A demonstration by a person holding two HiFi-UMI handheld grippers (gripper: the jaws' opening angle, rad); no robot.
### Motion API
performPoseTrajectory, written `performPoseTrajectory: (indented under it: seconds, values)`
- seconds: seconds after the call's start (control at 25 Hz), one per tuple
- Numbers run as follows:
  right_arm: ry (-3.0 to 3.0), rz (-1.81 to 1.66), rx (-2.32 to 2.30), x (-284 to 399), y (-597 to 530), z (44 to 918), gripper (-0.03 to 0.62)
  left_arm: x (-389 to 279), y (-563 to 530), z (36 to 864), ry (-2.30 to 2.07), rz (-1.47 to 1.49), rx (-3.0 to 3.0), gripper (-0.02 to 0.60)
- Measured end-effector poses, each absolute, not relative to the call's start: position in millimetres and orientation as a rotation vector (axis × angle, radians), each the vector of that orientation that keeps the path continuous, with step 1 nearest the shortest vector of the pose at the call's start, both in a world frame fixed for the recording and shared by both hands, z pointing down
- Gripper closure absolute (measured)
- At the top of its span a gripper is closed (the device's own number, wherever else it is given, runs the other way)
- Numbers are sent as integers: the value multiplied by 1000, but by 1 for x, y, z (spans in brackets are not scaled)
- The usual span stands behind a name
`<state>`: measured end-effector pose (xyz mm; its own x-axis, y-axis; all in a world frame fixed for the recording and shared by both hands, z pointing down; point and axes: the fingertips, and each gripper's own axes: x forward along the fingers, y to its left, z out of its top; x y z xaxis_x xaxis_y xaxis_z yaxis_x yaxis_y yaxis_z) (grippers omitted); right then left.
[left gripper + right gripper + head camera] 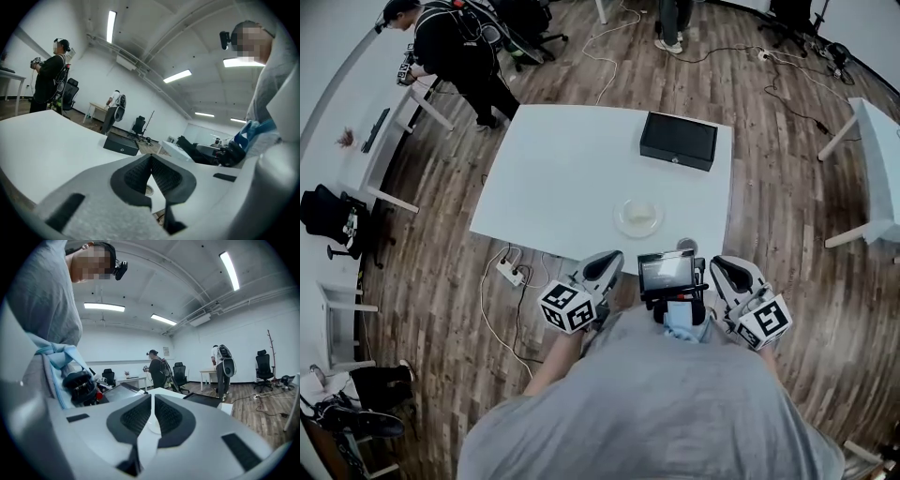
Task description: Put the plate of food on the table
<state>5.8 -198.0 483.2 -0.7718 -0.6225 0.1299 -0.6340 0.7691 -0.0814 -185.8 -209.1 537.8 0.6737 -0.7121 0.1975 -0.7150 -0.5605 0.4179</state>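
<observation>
Head view: plate of food point(638, 217) sits on white table point(548, 173), near front edge, well apart from black box point(678, 140). Left gripper point(609, 259) jaws closed together, empty, held at table edge. Right gripper point(719, 266) jaws near-closed, thin slit, gripping nothing.

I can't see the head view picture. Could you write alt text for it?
Looking down, a plate of food sits near the front edge of a white table, with a black box farther back. The person holds a left tool and right tool short of that edge.
</observation>
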Motion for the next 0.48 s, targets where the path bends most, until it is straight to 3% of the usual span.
performPoseTrajectory:
  seconds: [0.48]
  values:
    - [-2775,199,1032,12,-201,488,565,-166,-203,515,-1104,62,2638,561]
